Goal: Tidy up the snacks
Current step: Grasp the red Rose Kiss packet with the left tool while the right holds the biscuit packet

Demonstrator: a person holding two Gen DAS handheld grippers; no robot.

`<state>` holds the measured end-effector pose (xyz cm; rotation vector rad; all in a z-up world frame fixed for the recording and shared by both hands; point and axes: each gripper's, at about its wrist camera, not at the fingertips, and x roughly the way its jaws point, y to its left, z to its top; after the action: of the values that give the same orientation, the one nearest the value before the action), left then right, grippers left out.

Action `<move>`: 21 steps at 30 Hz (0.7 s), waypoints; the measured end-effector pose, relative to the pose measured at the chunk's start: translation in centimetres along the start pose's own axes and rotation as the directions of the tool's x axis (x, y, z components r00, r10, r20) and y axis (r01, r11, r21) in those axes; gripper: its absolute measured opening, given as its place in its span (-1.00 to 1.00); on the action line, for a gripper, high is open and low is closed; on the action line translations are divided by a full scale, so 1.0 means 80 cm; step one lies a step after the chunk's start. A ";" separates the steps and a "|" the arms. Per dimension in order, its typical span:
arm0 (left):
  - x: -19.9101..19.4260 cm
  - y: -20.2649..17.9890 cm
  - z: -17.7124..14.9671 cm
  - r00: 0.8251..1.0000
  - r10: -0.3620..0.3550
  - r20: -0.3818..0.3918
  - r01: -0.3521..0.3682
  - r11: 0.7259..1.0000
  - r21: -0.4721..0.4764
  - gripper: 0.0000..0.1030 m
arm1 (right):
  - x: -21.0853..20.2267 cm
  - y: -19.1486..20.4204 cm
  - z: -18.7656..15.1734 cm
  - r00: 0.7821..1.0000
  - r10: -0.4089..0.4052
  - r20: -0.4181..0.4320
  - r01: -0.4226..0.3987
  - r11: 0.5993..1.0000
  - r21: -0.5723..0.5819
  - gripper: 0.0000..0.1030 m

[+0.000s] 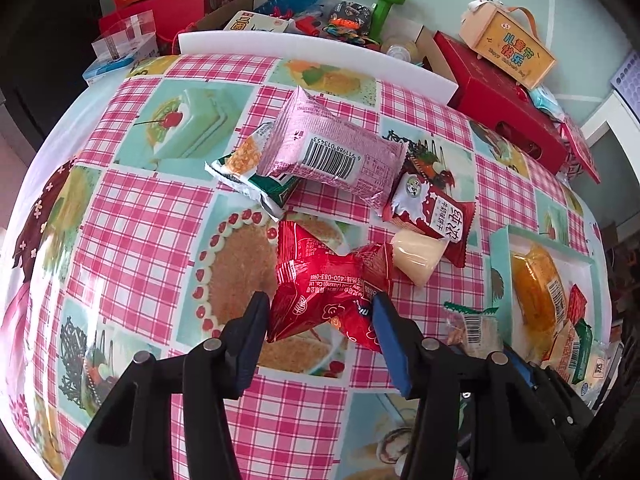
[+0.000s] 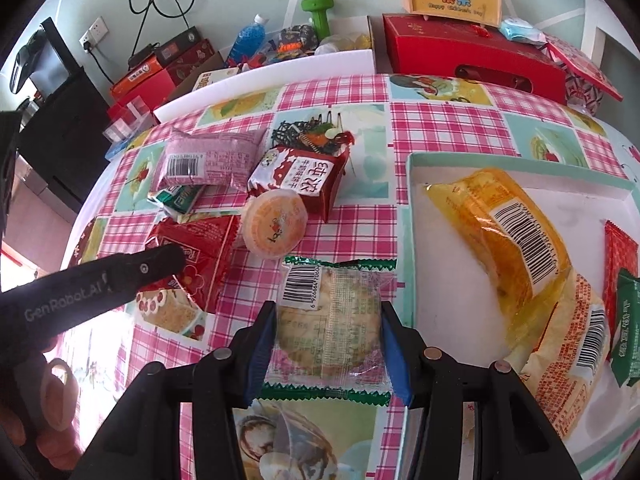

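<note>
Left gripper (image 1: pixel 320 312) has its fingers clamped on the red snack packet (image 1: pixel 320 288); right gripper (image 2: pixel 328 332) brackets the clear biscuit packet (image 2: pixel 328 320), pads touching its edges, beside the box (image 2: pixel 412 240).

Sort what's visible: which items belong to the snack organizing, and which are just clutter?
Job: left gripper around red snack bag; right gripper around clear cookie packet; pink packet; jelly cup; tray.

Clutter: green dumbbell, blue bottle, red gift box.
</note>
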<state>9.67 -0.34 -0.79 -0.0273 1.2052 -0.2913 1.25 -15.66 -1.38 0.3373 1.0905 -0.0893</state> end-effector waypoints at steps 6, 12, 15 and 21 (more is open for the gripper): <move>0.007 0.005 0.003 1.000 -0.023 -0.011 0.022 0.999 -0.030 0.34 | 0.006 0.000 0.000 1.000 -0.002 -0.024 0.002 1.000 0.001 0.02; 0.019 0.009 0.008 0.999 -0.046 -0.011 0.045 0.996 -0.078 0.39 | 0.009 0.002 0.002 0.999 -0.009 -0.036 0.009 1.000 -0.005 0.02; 0.031 0.011 0.009 0.999 -0.039 -0.027 0.036 0.995 -0.094 0.39 | 0.010 0.004 0.002 0.999 -0.018 -0.041 0.017 1.000 -0.013 0.02; 0.039 0.016 0.012 0.999 -0.034 -0.016 0.031 0.992 -0.123 0.40 | 0.013 0.008 0.001 0.999 -0.019 -0.047 0.017 1.000 -0.025 0.02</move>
<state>11.84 -0.02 -3.53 -0.1518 1.2404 -0.2457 2.00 -14.97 -2.11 0.3084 1.1412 -0.0840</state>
